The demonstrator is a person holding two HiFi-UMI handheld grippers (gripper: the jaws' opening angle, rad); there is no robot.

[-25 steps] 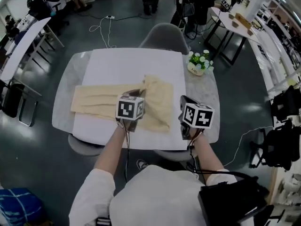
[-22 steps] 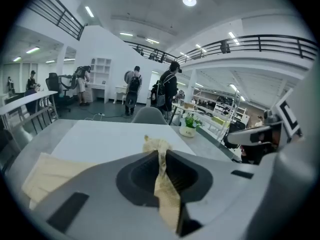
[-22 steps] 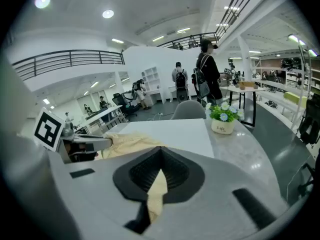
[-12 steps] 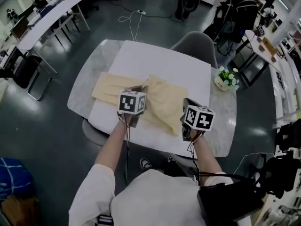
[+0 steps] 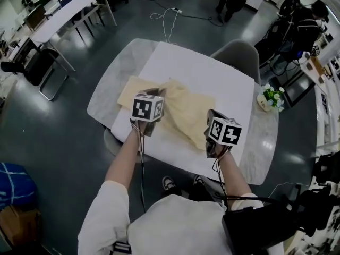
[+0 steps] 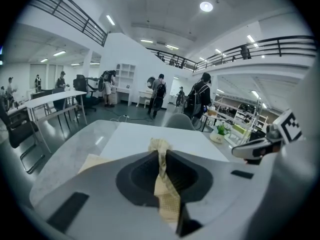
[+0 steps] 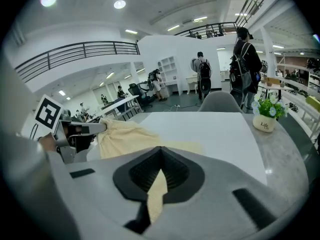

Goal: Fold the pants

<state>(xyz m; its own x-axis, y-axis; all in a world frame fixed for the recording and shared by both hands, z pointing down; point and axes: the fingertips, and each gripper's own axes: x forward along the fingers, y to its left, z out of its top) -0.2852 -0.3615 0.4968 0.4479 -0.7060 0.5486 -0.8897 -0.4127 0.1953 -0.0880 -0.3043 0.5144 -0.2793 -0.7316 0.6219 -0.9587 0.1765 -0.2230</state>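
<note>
Pants, pale yellow fabric (image 5: 183, 113), lie across the near half of a white rectangular sheet (image 5: 212, 73) that covers most of a grey marble-look table with rounded corners (image 5: 103, 97). One end lies flat toward the table's left edge and the middle is bunched up in folds. Left gripper (image 6: 161, 154): jaws pressed together on a gathered ridge of the pants, with a strip of fabric running through the dark recess between the pads and a tuft poking out past the tips. The head view puts that pinch at the top of the bunched part, raised off the sheet. Right gripper (image 7: 160, 156): jaws also closed on the pants, with a thin folded edge of fabric caught between the pads. The head view puts it at the pants' near right side, close to the table's front edge. The right gripper view shows the left gripper off to the side with cloth draping from it down to the sheet. The two grippers are near each other, the left one farther in over the table. Both marker cubes face up. White sleeves (image 5: 109, 211) cover the person's upper arms; the forearms are bare. A small white pot of green and white flowers (image 5: 271, 97) sits on bare tabletop at the far right, well apart from the pants. A grey moulded chair (image 5: 239, 52) is tucked in at the far side.
</note>
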